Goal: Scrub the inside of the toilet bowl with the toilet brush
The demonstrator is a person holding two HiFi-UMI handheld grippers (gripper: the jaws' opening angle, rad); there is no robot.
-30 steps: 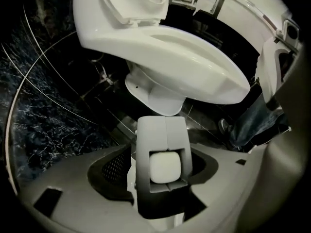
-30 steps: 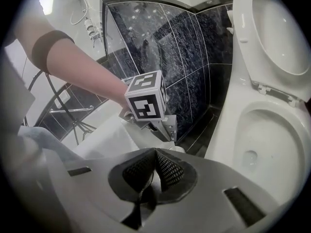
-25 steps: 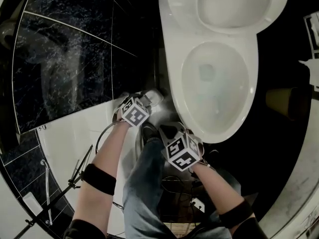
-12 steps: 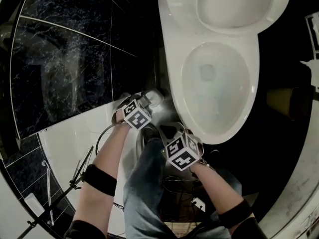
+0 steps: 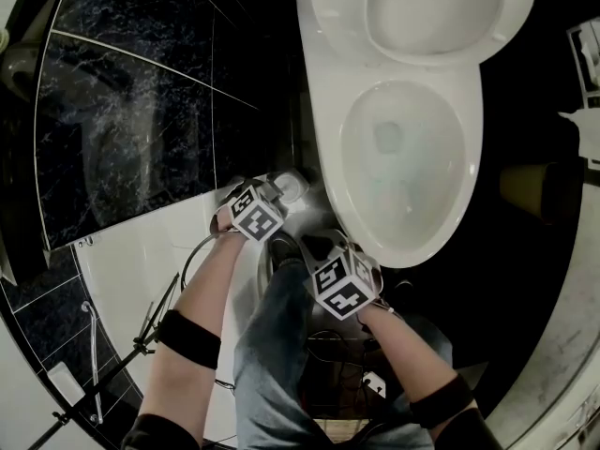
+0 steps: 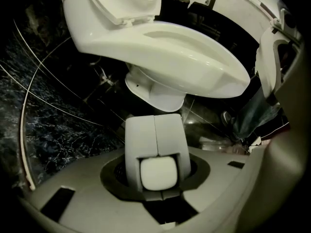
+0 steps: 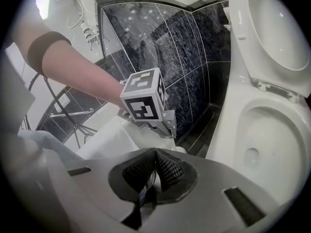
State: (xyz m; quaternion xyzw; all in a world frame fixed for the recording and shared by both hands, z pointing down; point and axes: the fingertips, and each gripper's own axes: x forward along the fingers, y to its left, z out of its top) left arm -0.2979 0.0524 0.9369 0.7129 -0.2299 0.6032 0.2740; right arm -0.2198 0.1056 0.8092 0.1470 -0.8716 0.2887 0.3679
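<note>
Toilet brush (image 6: 156,152): one; toilet bowl (image 5: 326,143): one

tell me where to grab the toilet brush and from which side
Grip the toilet brush by the squared top end of its handle, coming straight down from above. It stands upright in its white holder beside the toilet, so only that end sticks up clear. The left gripper points down there, and its fingers have just closed on that end.
</note>
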